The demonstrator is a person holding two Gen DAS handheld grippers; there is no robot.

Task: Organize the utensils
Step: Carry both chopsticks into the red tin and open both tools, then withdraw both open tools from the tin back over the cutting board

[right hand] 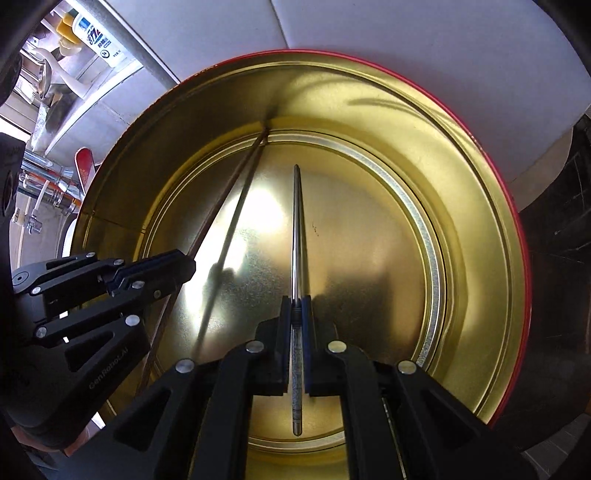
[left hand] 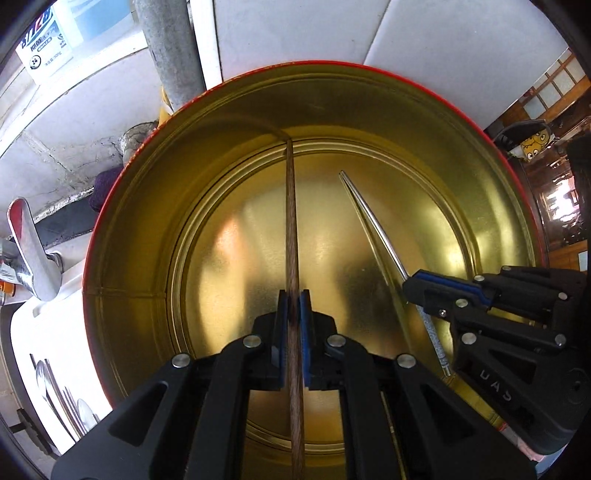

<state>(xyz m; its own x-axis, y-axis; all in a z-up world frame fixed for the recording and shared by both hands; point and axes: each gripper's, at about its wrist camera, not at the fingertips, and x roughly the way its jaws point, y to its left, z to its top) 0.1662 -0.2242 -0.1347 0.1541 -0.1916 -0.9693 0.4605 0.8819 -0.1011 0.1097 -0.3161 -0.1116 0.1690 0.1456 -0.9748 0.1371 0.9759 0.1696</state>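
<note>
White-tiled tabletop [left hand: 295,33] carries a round gold-lined red tin [left hand: 369,110]; inside it, left gripper [left hand: 294,295] jaws pinch a brown wooden chopstick [left hand: 291,221], right gripper [right hand: 296,301] jaws a silver metal chopstick [right hand: 297,221].

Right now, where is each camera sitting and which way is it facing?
Left wrist: rides the left gripper, looking down into the gold tin; it grips a wooden chopstick; right gripper beside.
Right wrist: rides the right gripper, same downward look; it grips a metal chopstick.
Shared: tin, both chopsticks, both grippers.

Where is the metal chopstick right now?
In both views, the metal chopstick is clamped by the right gripper, pointing into the gold tin, right of the wooden chopstick.
</note>
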